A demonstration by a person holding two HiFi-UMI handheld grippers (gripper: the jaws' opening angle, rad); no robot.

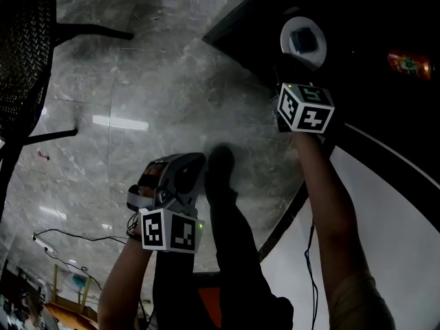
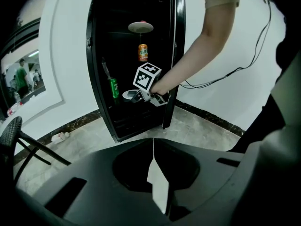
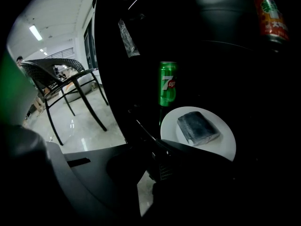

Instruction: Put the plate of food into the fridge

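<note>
The white plate (image 3: 197,132) with a grey block of food (image 3: 198,127) is inside the dark open fridge (image 2: 123,122), beside a green can (image 3: 168,84). My right gripper (image 3: 157,152) reaches into the fridge and is shut on the plate's near rim; the rest of that rim is hidden behind its jaws. The head view shows the plate (image 1: 303,41) just beyond the right gripper (image 1: 292,67). The left gripper view shows the plate (image 2: 128,95) at the right gripper (image 2: 141,97). My left gripper (image 2: 153,142) hangs back over the floor, shut and empty; in the head view this left gripper (image 1: 192,160) is low and left of centre.
An orange can (image 3: 270,15) stands on a higher shelf, with a pale round dish (image 2: 140,27) above it. The fridge door (image 2: 178,55) stands open beside my right arm. A black woven chair (image 1: 24,53) is at the left. A bottle (image 2: 59,136) lies on the floor by the wall.
</note>
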